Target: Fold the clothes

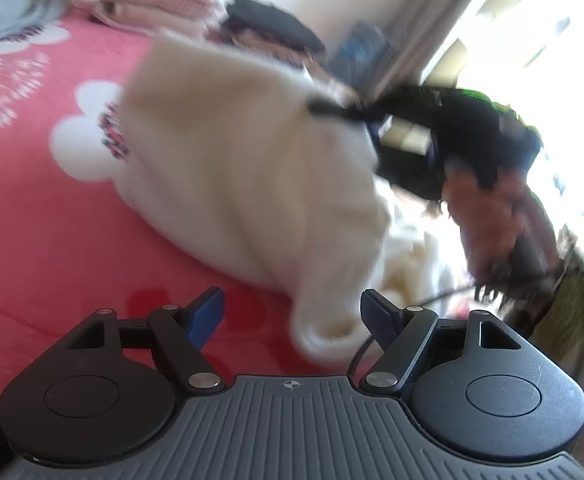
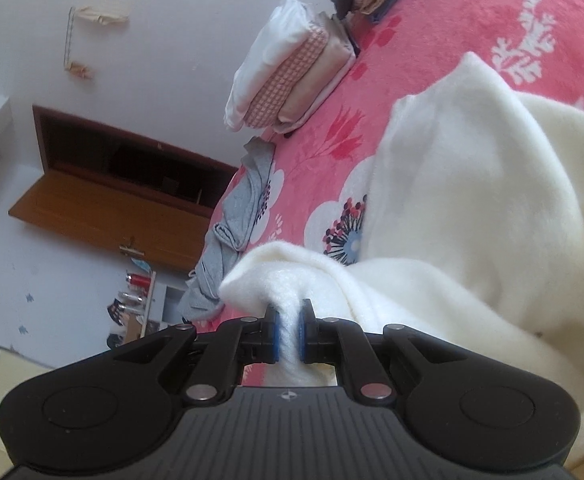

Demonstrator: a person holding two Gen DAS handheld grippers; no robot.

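While the pink bedspread (image 2: 432, 40) fills the frame's right side, a cream fleece garment (image 2: 472, 208) lies across it; the right gripper (image 2: 288, 330) pinches its edge, the left gripper (image 1: 292, 316) spread, a cuff between its fingers.

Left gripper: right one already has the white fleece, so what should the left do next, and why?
Probably ease the left gripper forward and close on the cuff-like end lying between its open jaws. The right gripper is shut on the white fleece garment, so a second hold would let you spread it.
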